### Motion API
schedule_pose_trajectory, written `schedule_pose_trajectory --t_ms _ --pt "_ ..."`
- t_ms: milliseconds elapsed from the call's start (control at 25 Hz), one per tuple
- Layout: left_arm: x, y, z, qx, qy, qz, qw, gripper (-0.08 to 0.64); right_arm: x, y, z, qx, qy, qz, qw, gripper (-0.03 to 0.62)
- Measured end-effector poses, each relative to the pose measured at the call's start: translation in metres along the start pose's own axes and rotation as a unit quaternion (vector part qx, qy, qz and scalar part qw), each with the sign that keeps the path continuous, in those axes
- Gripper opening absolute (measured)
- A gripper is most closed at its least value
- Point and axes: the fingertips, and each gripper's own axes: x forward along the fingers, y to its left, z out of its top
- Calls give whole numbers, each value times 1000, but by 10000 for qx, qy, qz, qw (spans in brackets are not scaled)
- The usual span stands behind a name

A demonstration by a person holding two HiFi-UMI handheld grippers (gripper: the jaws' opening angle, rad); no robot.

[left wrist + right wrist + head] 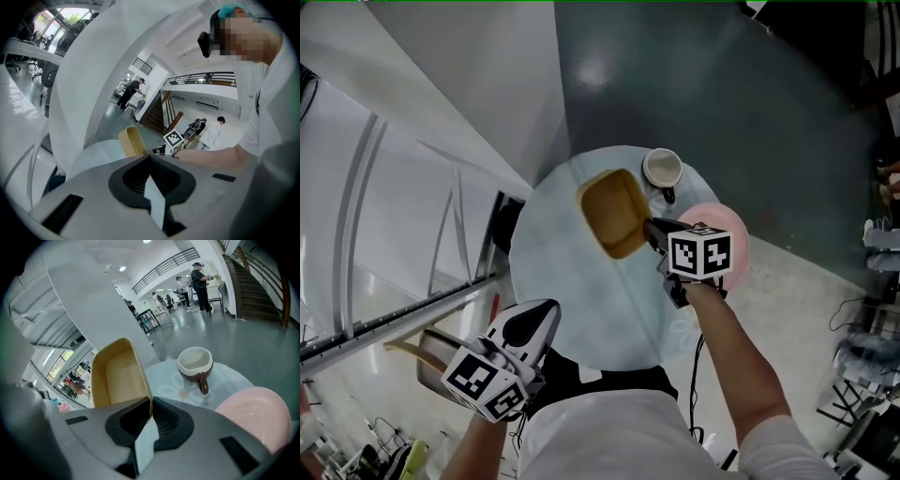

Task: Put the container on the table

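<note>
A tan square container [616, 214] sits over the far part of the round pale table [572, 291]. My right gripper [654, 231] is shut on its near wall. In the right gripper view the container [117, 376] stands tilted, its thin rim pinched between the jaws of that gripper [149, 409]. I cannot tell whether its base touches the table. My left gripper [542, 317] hangs off the table's near left edge, shut and holding nothing. The left gripper view shows its shut jaws in front, with the container [131, 140] beyond them.
A brown-and-white cup [662, 170] stands at the table's far edge, just right of the container. A pink plate [727, 230] lies at the table's right edge under my right gripper. A white slanted wall [459, 84] rises on the left. People stand far off in the hall.
</note>
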Motion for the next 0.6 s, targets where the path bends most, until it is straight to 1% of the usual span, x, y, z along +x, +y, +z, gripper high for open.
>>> schedule_pose_trajectory --t_ms 280,600 --pt "7 16 -8 -110 53 46 9999 21 34 -16 -5 -37 322 -163 9993 34" --pt "13 23 -18 -232 142 10 9996 21 54 -35 -13 5 645 -435 9970 34"
